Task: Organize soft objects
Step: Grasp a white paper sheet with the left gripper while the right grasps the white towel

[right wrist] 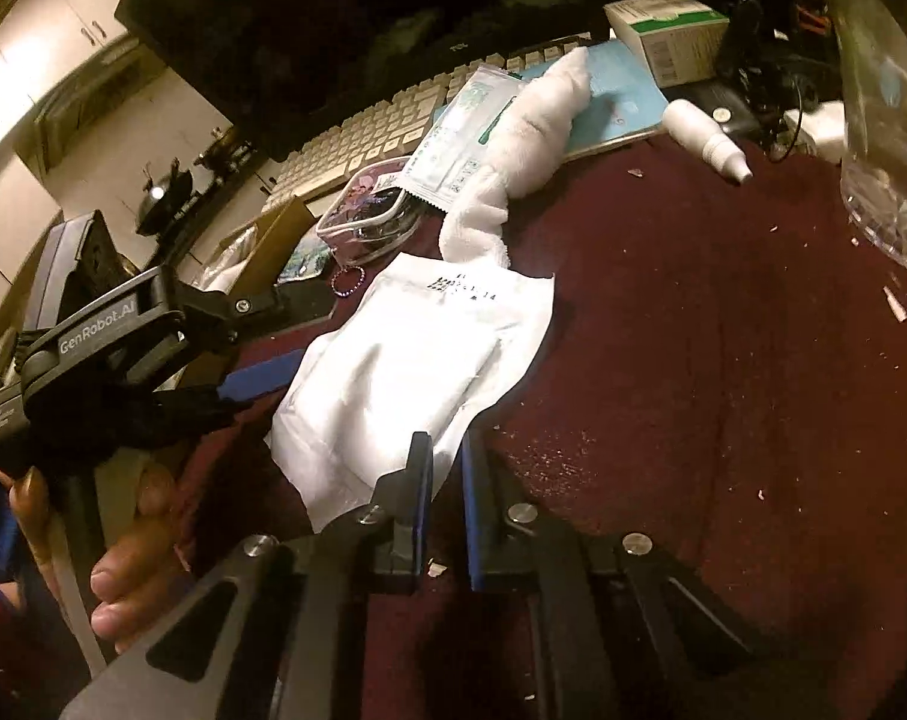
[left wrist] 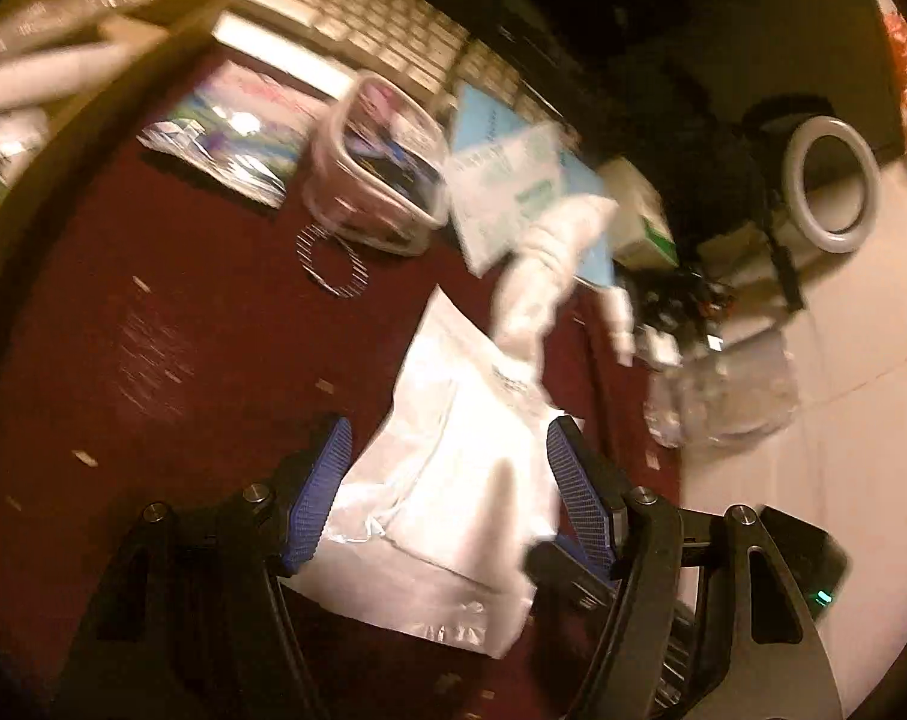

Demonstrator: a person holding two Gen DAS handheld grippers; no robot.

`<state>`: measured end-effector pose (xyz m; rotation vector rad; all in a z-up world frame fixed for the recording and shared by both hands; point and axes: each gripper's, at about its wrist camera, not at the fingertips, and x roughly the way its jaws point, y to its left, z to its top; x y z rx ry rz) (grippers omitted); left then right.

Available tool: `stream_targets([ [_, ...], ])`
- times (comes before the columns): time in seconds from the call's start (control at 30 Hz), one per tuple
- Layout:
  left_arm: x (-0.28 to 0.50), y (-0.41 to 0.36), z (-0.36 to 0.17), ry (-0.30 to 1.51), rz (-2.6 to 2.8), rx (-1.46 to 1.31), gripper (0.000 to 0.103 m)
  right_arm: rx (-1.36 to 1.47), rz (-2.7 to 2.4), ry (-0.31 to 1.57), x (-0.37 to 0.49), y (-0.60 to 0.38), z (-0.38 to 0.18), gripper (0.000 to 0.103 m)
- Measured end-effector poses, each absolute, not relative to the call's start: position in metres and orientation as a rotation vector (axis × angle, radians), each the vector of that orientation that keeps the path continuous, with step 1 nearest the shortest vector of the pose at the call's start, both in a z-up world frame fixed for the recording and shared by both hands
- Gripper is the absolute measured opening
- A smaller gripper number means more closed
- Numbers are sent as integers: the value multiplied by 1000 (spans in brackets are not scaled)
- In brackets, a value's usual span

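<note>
One white foil pouch [right wrist: 414, 360], flat on maroon tabletop [right wrist: 693, 360], centre frame. One rolled white towel [right wrist: 531, 138] touching pouch's far edge, upper centre. One sealed wipe packet [right wrist: 459, 138], one clear zip case [right wrist: 372, 210], one white keyboard [right wrist: 369, 132], one small white bottle [right wrist: 708, 141], one green-white box [right wrist: 669, 33]. Left gripper [left wrist: 447, 480]: spread wide, straddling pouch. Right gripper [right wrist: 447, 480]: nearly closed at pouch's near corner; whether it pinches that corner, cannot tell.
</note>
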<state>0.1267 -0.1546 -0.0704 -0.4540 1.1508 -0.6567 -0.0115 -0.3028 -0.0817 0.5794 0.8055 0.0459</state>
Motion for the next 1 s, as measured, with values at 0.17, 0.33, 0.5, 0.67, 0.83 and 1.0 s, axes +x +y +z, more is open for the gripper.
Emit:
stream_targets([
  [0.17, 98, -172, -65, 1131, -741, -398, 64, 548, 26, 805, -14, -299, -81, 6],
  [0.33, 105, -165, -74, 1126, -640, -384, 19, 549, 28, 822, -13, -300, -80, 6],
  [0.5, 100, -145, -71, 1095, -678, -448, 14, 576, 66, 783, -11, -305, -69, 14],
  [0.67, 88, -91, -58, 1039, -683, -573, 14, 568, 18, 687, 0, -316, -42, 67],
  [0.83, 77, -46, -48, 988, -670, -656, 14, 537, -38, 766, 49, -326, -32, 67],
  [1.0, 73, -24, -45, 966, -662, -692, 14, 548, -130, 796, 88, -348, -32, 65],
])
